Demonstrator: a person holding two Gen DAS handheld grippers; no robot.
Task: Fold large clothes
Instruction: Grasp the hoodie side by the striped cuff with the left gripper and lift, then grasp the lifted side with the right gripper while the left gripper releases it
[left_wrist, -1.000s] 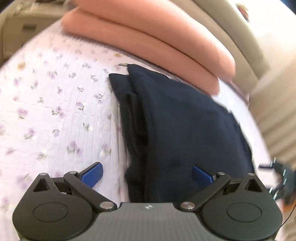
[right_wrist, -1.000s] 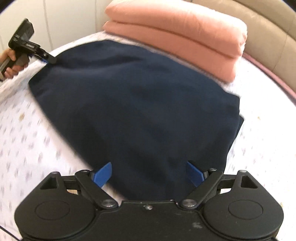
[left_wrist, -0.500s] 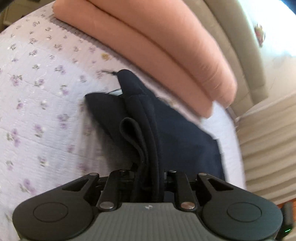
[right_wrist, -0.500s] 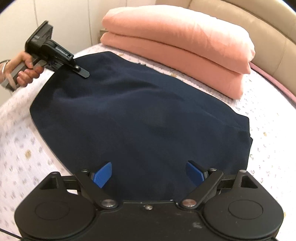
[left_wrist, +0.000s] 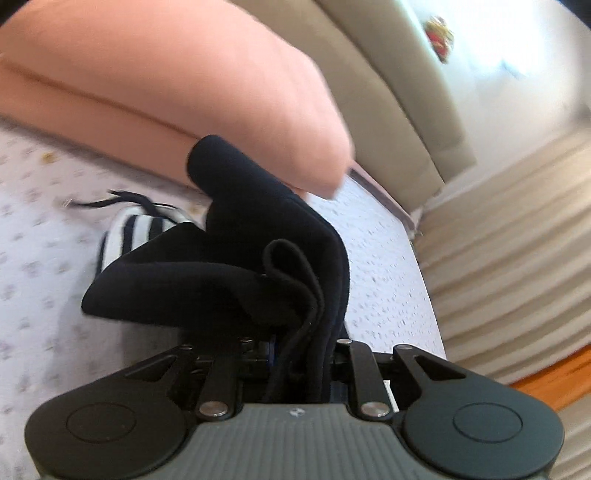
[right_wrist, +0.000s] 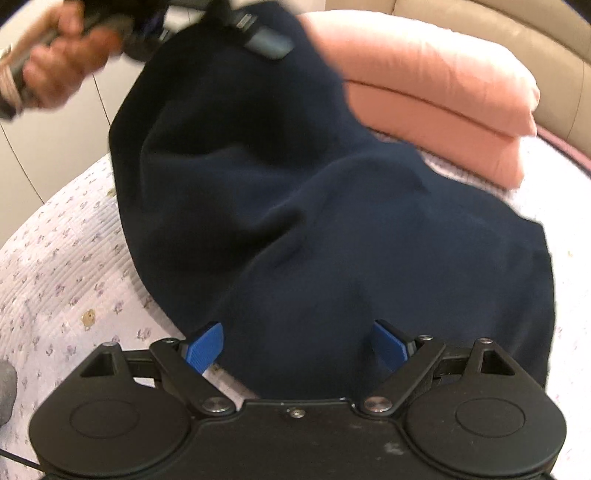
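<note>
A large dark navy garment (right_wrist: 332, 229) lies spread on the flowered bedspread (right_wrist: 62, 266). My left gripper (left_wrist: 299, 347) is shut on a bunched edge of the navy garment (left_wrist: 236, 258), which rises in folds in front of the camera. In the right wrist view that gripper (right_wrist: 258, 33) shows at the top, held by a hand (right_wrist: 59, 74), with the cloth's far edge lifted off the bed. My right gripper (right_wrist: 297, 345) stands open over the near edge of the garment, its blue pads (right_wrist: 205, 345) on either side of the cloth without pressing on it.
Two stacked salmon pillows (right_wrist: 436, 96) lie at the head of the bed, close behind the lifted cloth. A beige padded headboard (left_wrist: 388, 92) stands behind them. A striped white-and-dark piece (left_wrist: 129, 229) shows under the garment. The bed's right edge meets pleated curtains (left_wrist: 517, 236).
My left gripper went from open to shut on the garment's edge, then rose and carried it toward the pillows. The cloth's far side is now lifted. My right gripper stayed open.
</note>
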